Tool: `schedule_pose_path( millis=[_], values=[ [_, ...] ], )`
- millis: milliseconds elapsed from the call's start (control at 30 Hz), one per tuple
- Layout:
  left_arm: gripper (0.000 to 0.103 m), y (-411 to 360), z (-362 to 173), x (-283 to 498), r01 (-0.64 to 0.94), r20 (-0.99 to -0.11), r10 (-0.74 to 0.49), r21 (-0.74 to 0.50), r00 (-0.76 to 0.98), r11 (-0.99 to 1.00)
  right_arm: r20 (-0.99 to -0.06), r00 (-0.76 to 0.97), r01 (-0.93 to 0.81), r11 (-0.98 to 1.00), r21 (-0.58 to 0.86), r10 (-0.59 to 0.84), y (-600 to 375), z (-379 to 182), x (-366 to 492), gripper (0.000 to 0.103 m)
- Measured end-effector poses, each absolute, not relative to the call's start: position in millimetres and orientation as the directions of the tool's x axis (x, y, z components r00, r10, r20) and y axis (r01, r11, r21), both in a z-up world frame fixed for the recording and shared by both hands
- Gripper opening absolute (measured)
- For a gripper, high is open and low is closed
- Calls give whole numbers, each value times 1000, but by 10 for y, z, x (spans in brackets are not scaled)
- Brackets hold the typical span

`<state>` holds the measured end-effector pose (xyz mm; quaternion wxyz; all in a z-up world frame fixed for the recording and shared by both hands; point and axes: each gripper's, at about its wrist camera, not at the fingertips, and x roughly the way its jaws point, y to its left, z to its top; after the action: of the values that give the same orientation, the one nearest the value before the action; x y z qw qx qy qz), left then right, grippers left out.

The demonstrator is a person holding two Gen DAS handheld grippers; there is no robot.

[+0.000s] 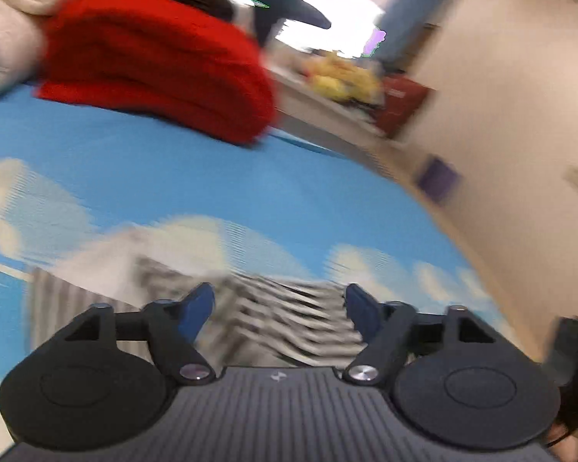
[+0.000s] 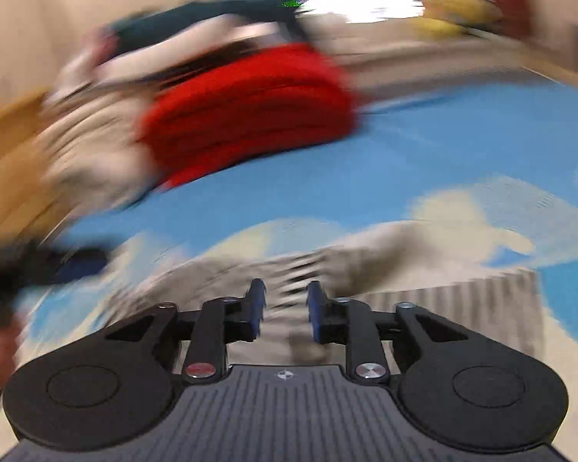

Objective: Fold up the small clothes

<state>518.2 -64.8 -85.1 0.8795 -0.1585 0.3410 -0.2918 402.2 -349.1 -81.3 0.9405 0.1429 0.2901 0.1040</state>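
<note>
A grey-and-white striped small garment [image 1: 273, 315] lies on a blue cloud-print sheet [image 1: 196, 181], just ahead of both grippers. My left gripper [image 1: 279, 304] is open, its blue fingertips wide apart above the garment. In the right wrist view the same garment [image 2: 424, 304] spreads under and to the right of my right gripper [image 2: 285, 300], whose jaws stand a narrow gap apart with nothing clearly between them. Both views are motion-blurred.
A folded red garment [image 1: 154, 61] lies further back on the sheet, with cream and pale clothes [image 1: 7, 23] beside it; it also shows in the right wrist view [image 2: 250, 111]. A wooden floor [image 1: 501, 134] and yellow items [image 1: 339, 77] lie beyond the sheet's edge.
</note>
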Motion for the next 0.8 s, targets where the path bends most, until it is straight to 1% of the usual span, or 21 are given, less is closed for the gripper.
schedule_pose_path(
  millis=[33,67,100,133,167,200,233,267,300,333,367,467,533,600,633,700,733,800],
  values=[
    [82,-729,-887,5102,431,-509,-650,-490,564,758,-520,791,-171,932,319,322,-3318,-777,3955,41],
    [82,-824,-958,5022,459,-530,-657,-470,536,754,-545,763,-215,931,296,349,-3175,-798,3896,45],
    [82,-910,-1065,4937,475,-572,-620,-401,537,783,-578,732,-259,932,254,361,-3006,-821,3782,50],
    [82,-975,-1193,4866,487,-620,-554,-298,556,821,-608,711,-285,936,209,352,-2908,-927,3757,55],
    [82,-1025,-1357,4787,499,-666,-458,-147,588,854,-651,686,-299,942,153,324,-2806,-1069,3694,57],
    [82,-1041,-1544,4713,502,-693,-357,7,626,865,-708,649,-313,946,85,278,-2727,-1236,3658,59],
    [84,-1007,-1738,4644,507,-700,-289,121,653,853,-714,657,-329,944,19,243,-2687,-1422,3571,60],
    [89,-930,-1846,4589,517,-692,-292,136,660,845,-645,722,-344,939,-21,250,-2681,-1488,3455,61],
    [92,-820,-1886,4517,515,-652,-330,109,682,850,-621,743,-360,931,-57,249,-2662,-1523,3384,60],
    [93,-749,-1902,4490,514,-637,-345,95,689,852,-610,753,-358,932,-62,248,-2651,-1506,3375,61],
    [95,-727,-1913,4502,504,-646,-338,86,685,859,-610,752,-348,936,-45,250,-2658,-1489,3385,61],
    [95,-711,-1870,4557,498,-659,-342,58,670,865,-621,741,-345,938,-26,255,-2720,-1532,3459,62],
    [95,-705,-1670,4484,504,-645,-375,18,666,863,-649,725,-328,944,-29,232,-2764,-1540,3592,65],
    [95,-639,-1441,4314,525,-638,-410,-12,651,851,-676,700,-307,952,6,230,-2841,-1356,3445,69],
    [95,-610,-1318,4215,527,-640,-415,-19,646,850,-686,692,-293,956,17,224,-2876,-1317,3336,69],
    [95,-484,-1092,3921,523,-648,-413,-26,641,852,-677,700,-280,960,29,225,-2945,-1165,3086,71],
    [95,-424,-998,3772,510,-655,-403,-32,639,860,-669,713,-267,964,18,210,-2982,-1033,2894,74],
    [95,-273,-857,3405,478,-678,-381,-49,628,877,-647,745,-227,974,-19,161,-3042,-791,2511,74]
  ],
)
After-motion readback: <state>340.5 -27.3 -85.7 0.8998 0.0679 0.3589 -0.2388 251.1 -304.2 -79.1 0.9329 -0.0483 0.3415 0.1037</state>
